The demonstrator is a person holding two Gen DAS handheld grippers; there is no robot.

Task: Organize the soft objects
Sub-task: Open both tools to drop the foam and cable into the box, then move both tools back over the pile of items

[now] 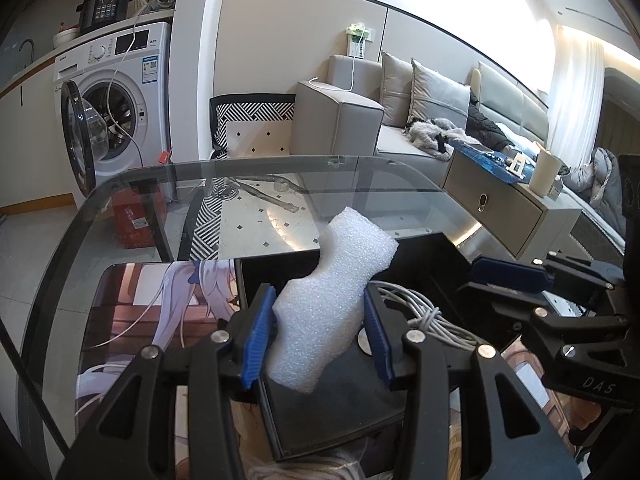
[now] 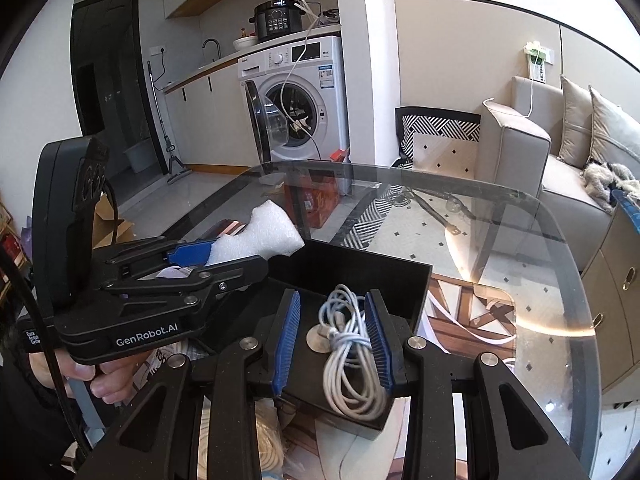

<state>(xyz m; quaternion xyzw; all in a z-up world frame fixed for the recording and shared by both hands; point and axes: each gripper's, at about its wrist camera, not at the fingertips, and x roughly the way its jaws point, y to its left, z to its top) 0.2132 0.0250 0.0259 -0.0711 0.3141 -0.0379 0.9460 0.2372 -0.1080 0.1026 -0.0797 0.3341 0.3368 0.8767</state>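
Glass table (image 2: 500,216), rounded, in living room; washer (image 2: 296,96) at 12 o'clock, sofa (image 2: 560,168) at 2. Black tray (image 2: 404,292) atop printed mat (image 1: 132,300). White foam (image 1: 332,292), pebbled, waisted, clamped in left gripper (image 1: 318,336) above tray. Coiled white cable (image 2: 348,356) in tray between parted right gripper (image 2: 334,346) pads, far pad touching.
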